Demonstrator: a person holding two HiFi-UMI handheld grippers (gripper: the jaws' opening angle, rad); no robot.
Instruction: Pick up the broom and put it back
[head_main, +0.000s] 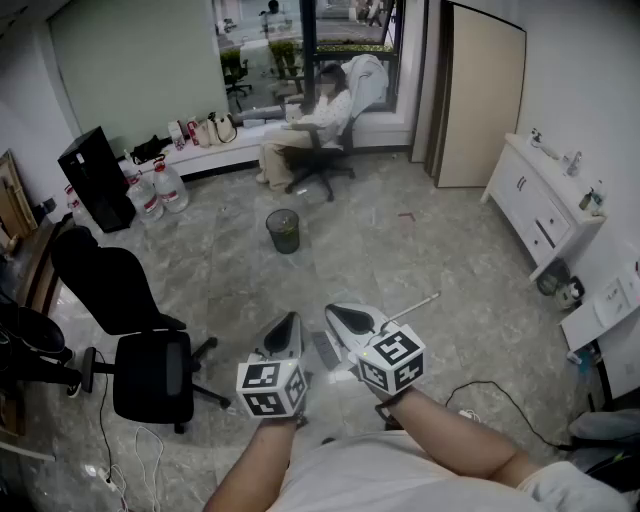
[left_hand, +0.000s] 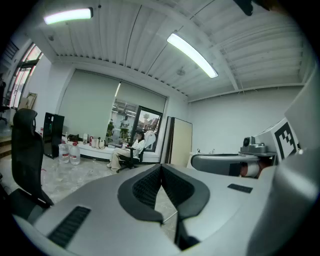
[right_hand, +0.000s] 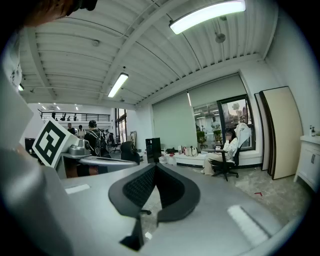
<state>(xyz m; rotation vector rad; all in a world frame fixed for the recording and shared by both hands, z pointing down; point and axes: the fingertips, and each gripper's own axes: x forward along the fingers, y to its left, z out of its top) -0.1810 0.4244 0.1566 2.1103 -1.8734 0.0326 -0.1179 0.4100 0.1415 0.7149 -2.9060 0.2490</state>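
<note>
**Broom on the floor, mostly hidden behind the right gripper**

Of the broom with a thin pale handle (head_main: 415, 307), only a short piece of the stick shows in the head view. It lies on the floor, and its lower end goes behind the right gripper (head_main: 338, 314). A grey flat piece (head_main: 323, 350) shows between the two grippers; I cannot tell if it is the broom's head. The left gripper (head_main: 290, 322) is just beside the right one, both low in front of the person's body. In each gripper view the black pads are pressed together at the tips and pinch nothing.

The floor of grey marbled tiles (head_main: 240, 270) fills the room. A black office chair (head_main: 150, 360) stands at the left, and a dark round waste bin (head_main: 283, 230) stands farther off. By the window a seated person (head_main: 320, 115) is on another chair. A low white cabinet (head_main: 535, 200) runs along the right wall, and a tall beige panel (head_main: 480, 95) stands beside the window.
</note>
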